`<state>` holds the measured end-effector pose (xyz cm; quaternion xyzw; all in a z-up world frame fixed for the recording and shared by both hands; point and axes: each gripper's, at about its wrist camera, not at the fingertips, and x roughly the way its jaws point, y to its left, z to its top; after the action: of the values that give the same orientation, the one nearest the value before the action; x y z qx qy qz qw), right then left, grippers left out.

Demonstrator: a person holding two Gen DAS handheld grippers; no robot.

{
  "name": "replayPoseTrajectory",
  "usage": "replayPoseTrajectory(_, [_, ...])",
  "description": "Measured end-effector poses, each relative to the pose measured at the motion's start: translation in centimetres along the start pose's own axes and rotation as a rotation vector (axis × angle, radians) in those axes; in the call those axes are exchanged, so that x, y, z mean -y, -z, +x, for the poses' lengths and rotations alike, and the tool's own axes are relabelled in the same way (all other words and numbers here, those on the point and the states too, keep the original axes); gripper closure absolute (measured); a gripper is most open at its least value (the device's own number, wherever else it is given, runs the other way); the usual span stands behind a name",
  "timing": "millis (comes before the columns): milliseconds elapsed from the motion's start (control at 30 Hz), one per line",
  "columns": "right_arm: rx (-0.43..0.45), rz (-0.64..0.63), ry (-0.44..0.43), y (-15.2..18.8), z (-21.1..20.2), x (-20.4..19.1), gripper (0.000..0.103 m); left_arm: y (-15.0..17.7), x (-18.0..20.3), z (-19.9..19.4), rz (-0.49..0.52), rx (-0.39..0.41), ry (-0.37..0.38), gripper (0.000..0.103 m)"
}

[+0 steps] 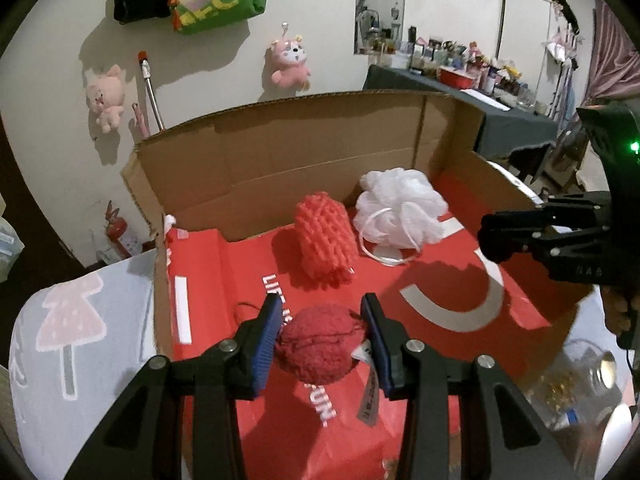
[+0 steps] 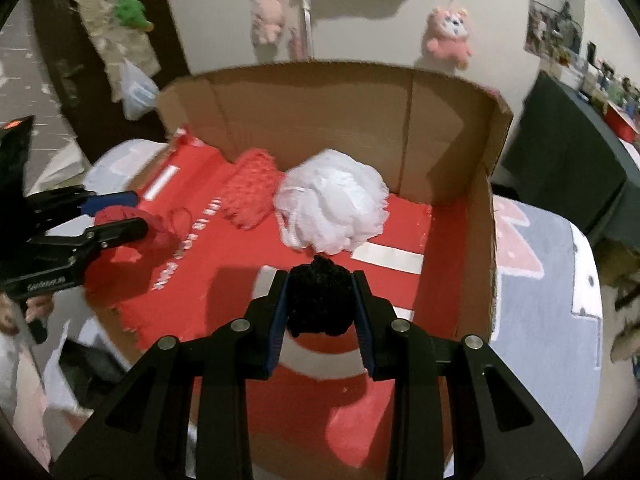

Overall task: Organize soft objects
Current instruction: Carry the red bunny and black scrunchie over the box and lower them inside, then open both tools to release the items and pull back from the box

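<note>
An open cardboard box (image 1: 280, 152) with a red printed floor (image 2: 400, 220) holds a white mesh bath pouf (image 1: 400, 212) (image 2: 336, 208) and a coral knitted piece (image 1: 326, 236) (image 2: 250, 192) at the back. My left gripper (image 1: 322, 340) is shut on a dark red fuzzy ball (image 1: 320, 344) with a tag, held over the box's front left; it shows from the side in the right wrist view (image 2: 124, 216). My right gripper (image 2: 320, 300) is shut on a black fuzzy ball (image 2: 320, 296) over the box's front, just before the pouf; its body shows in the left wrist view (image 1: 560, 236).
The box sits on a pale cloth with pink tree prints (image 1: 72, 320) (image 2: 540, 280). Pink plush toys (image 1: 290, 62) hang on the wall behind. A dark table (image 1: 480, 96) crowded with small items stands at the right. A clear bag (image 1: 568, 384) lies at lower right.
</note>
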<state>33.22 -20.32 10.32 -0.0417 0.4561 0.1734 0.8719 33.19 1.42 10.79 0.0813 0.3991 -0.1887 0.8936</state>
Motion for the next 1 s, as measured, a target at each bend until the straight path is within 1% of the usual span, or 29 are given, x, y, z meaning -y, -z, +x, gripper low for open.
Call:
replayPoseTrajectory(133, [-0.050, 0.012, 0.054, -0.6, 2.0, 0.2, 0.074, -0.5, 0.1, 1.6, 0.016, -0.028, -0.044, 0.060])
replayPoseTrajectory(200, [-0.068, 0.022, 0.071, -0.7, 2.7, 0.5, 0.074, -0.5, 0.2, 2.5, 0.021, -0.056, -0.056, 0.060])
replayPoseTrajectory(267, [-0.085, 0.035, 0.085, -0.8, 3.4, 0.8, 0.074, -0.1, 0.2, 3.5, 0.031, -0.093, -0.072, 0.060])
replayPoseTrajectory(367, [-0.119, 0.035, 0.111, -0.8, 4.4, 1.1, 0.074, 0.4, 0.1, 4.3, 0.038, -0.123, -0.095, 0.059])
replayPoseTrajectory(500, [-0.147, 0.051, 0.126, -0.5, 5.4, 1.8, 0.074, 0.8, -0.4, 4.9, 0.012, -0.162, -0.083, 0.059])
replayPoseTrajectory(600, [-0.155, 0.055, 0.132, -0.4, 5.6, 2.1, 0.074, 1.0, -0.5, 5.2, 0.017, -0.183, -0.091, 0.059])
replayPoseTrajectory(867, [-0.175, 0.033, 0.141, 0.3, 5.8, 2.1, 0.073, 1.1, -0.3, 5.4, 0.015, -0.194, -0.095, 0.058])
replayPoseTrajectory(933, [-0.171, 0.025, 0.139, 0.5, 5.7, 2.0, 0.071, 1.0, -0.6, 5.5, 0.003, -0.199, -0.087, 0.058])
replayPoseTrajectory(967, [-0.171, 0.021, 0.137, 0.7, 5.7, 1.9, 0.069, 1.0, -0.8, 5.5, -0.009, -0.200, -0.085, 0.056])
replayPoseTrajectory(1000, [-0.169, 0.017, 0.134, 0.7, 5.7, 1.8, 0.064, 1.1, -1.1, 5.4, -0.017, -0.199, -0.083, 0.052])
